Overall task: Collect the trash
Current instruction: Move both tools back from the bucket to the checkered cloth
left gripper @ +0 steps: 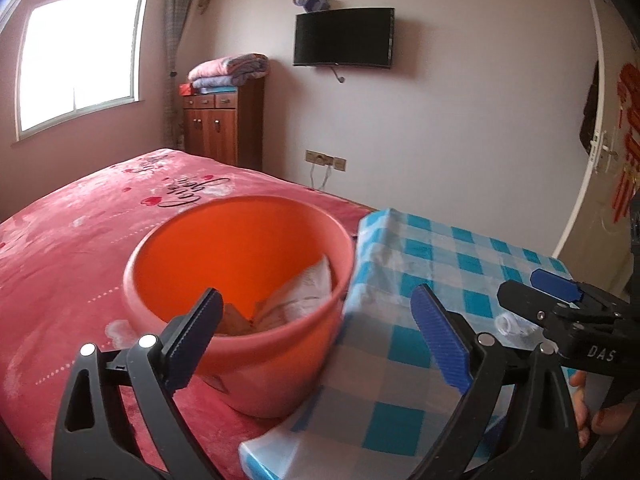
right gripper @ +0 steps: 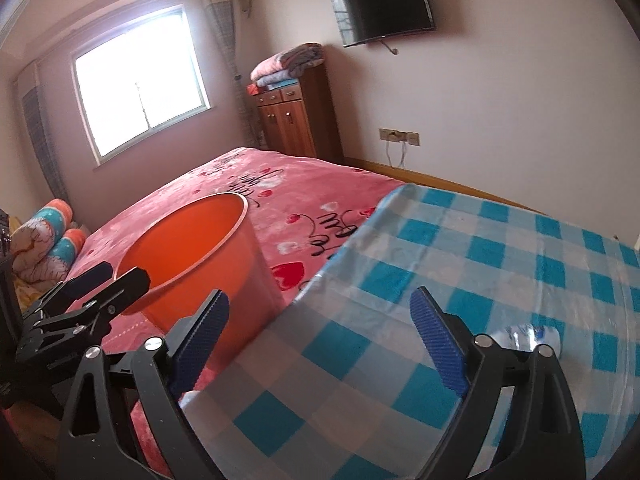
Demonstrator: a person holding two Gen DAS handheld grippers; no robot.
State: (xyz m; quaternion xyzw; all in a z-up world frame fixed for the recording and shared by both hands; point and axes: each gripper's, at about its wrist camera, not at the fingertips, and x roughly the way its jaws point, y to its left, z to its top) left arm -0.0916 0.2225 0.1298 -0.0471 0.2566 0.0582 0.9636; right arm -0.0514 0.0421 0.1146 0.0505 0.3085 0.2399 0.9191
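An orange bucket point(left gripper: 240, 264) stands on the pink bedspread, touching the edge of a table with a blue checked cloth point(left gripper: 440, 264). Inside the bucket lie a white printed wrapper point(left gripper: 304, 292) and a brown scrap. My left gripper point(left gripper: 316, 300) is open just in front of the bucket's near rim, with nothing between its fingers. My right gripper point(right gripper: 320, 300) is open over the checked cloth point(right gripper: 480, 264) and holds nothing. A crumpled clear plastic bottle point(right gripper: 528, 334) lies on the cloth just beyond its right finger. The bucket point(right gripper: 192, 256) sits to its left.
The bed with its pink bedspread point(left gripper: 72, 248) fills the left side. A wooden cabinet point(left gripper: 224, 120) topped with folded blankets stands at the far wall, under a wall television point(left gripper: 344, 38). Rolled bedding point(right gripper: 48, 240) lies at the bed's far left. A door point(left gripper: 612, 160) is on the right.
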